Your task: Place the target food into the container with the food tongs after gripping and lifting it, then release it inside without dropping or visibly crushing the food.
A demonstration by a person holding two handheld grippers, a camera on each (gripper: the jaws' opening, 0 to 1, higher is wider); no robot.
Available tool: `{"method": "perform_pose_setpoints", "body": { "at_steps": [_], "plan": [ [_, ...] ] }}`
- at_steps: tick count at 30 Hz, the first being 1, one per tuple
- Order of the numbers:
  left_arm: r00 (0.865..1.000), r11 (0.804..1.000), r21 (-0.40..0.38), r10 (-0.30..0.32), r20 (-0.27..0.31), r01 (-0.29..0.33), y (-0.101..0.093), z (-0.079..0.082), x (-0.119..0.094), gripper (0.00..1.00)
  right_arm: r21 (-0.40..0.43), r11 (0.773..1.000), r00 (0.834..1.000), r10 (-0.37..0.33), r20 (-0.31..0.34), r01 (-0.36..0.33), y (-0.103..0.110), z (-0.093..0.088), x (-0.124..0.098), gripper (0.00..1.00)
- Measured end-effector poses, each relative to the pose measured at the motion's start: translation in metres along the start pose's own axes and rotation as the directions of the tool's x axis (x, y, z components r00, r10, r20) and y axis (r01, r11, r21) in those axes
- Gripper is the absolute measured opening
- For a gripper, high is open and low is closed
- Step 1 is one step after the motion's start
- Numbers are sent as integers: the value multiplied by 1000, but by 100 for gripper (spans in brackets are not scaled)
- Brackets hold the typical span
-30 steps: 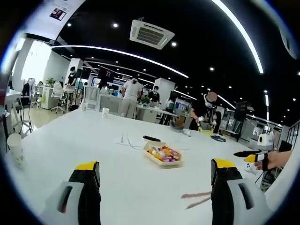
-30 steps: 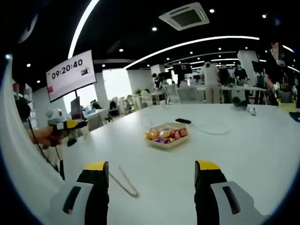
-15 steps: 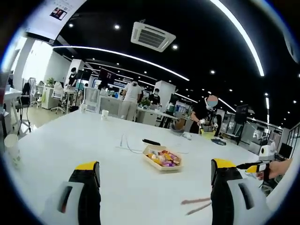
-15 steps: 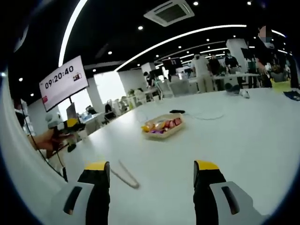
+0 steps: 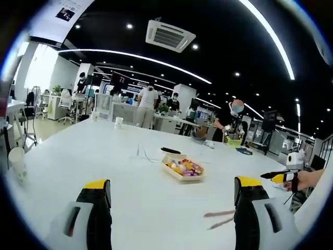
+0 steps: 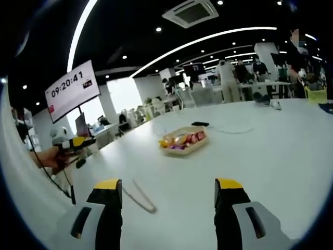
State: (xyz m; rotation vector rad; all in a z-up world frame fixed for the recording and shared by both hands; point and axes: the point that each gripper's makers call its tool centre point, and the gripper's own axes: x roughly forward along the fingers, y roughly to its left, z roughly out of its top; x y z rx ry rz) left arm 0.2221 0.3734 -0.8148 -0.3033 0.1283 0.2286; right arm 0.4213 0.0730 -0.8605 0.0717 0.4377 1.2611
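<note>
White digits "09:20:41" glow on a screen (image 6: pixel 72 89); both tools' jaws stand apart, tongs (image 6: pixel 139 196) seemingly metal.

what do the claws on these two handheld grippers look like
Both match. The left gripper has two blocky black claws with yellow caps at the tips, each rising from a pale grey housing with a dark slot. The right gripper looks the same: black claws, yellow tips, grey bases. No cables, sleeves or printed markings are visible on either.

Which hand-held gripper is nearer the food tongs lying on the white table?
Hard to call. The slim metal tongs lie just beside the left hand-held gripper's right jaw, and likewise beside the right hand-held gripper's left jaw.
</note>
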Motion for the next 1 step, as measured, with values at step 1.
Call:
{"method": "perform_pose_setpoints", "body": {
  "at_steps": [1],
  "plan": [
    [1000,1000,-6,-13,-2,13,-3,0,1,99,4,1000,1000,-3,-6,3,1,-2,0,73]
  ]
}}
